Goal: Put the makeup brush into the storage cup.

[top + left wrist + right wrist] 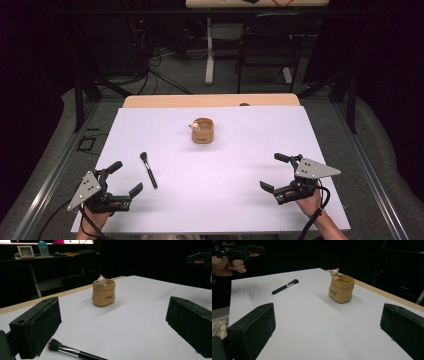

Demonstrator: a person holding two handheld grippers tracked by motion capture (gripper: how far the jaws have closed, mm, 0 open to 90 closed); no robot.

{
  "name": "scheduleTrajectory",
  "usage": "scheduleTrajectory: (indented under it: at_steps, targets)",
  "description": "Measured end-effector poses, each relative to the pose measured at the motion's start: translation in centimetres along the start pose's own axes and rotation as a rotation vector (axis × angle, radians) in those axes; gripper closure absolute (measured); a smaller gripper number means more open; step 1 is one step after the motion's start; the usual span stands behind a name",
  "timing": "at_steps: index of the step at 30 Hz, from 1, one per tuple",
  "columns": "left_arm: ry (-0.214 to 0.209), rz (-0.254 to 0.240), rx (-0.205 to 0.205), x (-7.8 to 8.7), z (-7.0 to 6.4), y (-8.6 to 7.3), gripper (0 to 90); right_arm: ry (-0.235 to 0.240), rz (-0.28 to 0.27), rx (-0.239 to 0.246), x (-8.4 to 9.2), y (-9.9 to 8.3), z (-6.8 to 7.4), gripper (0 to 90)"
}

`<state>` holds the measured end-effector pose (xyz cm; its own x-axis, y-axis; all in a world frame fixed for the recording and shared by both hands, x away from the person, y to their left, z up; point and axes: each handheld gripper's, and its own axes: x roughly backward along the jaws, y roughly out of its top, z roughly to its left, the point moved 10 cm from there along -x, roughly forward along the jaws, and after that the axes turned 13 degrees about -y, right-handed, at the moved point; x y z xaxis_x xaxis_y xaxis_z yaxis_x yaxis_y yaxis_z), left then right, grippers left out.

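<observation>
A white tabletop [215, 170] is sitting in a dark room. The makeup brush [149, 170] is lying just beside the left gripper [124, 180], whose jaws are spread empty; the right gripper [274, 172] is likewise hovering open, well apart. The round handle is likely rolling away if one jaw is nudging it first, well short of the tan pot [203, 131].

The bench [165, 135] is covered in smooth, matt white. The pot [103, 292] looks like glazed clay. The brush [285, 286] is seen with a shiny black handle and soft bristles.

Each hand carries a black two-jaw tool: the left gripper [124, 177] and the right gripper [278, 172]. Both have blocky, matte jaws. A grey three-cornered plate dotted with small holes tops each, and a black cable trails back from each past the person's wrists.
</observation>
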<state>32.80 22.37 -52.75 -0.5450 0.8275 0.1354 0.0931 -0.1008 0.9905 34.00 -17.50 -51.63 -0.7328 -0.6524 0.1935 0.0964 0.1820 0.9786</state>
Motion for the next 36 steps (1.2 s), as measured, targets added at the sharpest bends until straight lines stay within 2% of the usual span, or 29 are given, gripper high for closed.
scheduleTrajectory:
  at_steps: [7, 9, 13, 20, 24, 27, 29, 31, 32, 33, 34, 36]
  targets:
    - [0.015, 0.012, 0.007, -0.1, 0.1, -0.1, 0.0, -0.001, 0.002, 0.003, 0.0, 0.0, 0.0, 0.0]
    - [0.015, 0.035, 0.015, -0.3, 0.1, -0.4, 0.0, -0.001, 0.003, 0.002, 0.1, 0.0, 0.0, 0.0]
    - [0.02, 0.042, 0.014, -0.5, 0.0, -0.4, 0.0, -0.001, 0.004, 0.004, 0.0, 0.0, 0.0, 0.0]
    - [0.062, 0.055, 0.024, -0.7, 0.1, -0.4, 0.0, 0.005, 0.004, 0.013, 0.0, 0.0, 0.2, 0.0]
    - [0.07, 0.057, 0.032, -1.0, 0.0, -0.3, 0.0, 0.004, 0.004, 0.015, 0.0, 0.0, 0.1, 0.0]
    - [0.11, 0.081, 0.041, -1.4, -0.1, -0.3, 0.0, 0.003, 0.002, 0.016, 0.1, 0.0, 0.1, 0.0]
    - [0.119, 0.088, 0.041, -1.6, -0.1, -0.3, 0.0, 0.005, 0.0, 0.015, 0.0, 0.0, 0.1, 0.0]
    - [0.134, 0.093, 0.053, -1.8, -0.1, -0.3, 0.0, 0.003, 0.004, 0.02, 0.1, 0.0, 0.1, 0.0]
    - [0.154, 0.1, 0.073, -2.0, 0.1, -0.4, 0.0, 0.004, 0.006, 0.021, 0.1, 0.0, 0.1, 0.0]
    - [0.154, 0.1, 0.073, -2.0, 0.1, -0.4, 0.0, 0.004, 0.006, 0.021, 0.1, 0.0, 0.1, 0.0]
    - [0.179, 0.117, 0.084, -2.2, 0.3, -0.5, 0.0, 0.006, 0.006, 0.022, 0.1, 0.0, 0.2, 0.0]
    - [0.189, 0.116, 0.092, -2.3, 0.4, -0.5, 0.0, 0.007, 0.005, 0.021, 0.1, 0.0, 0.2, 0.0]
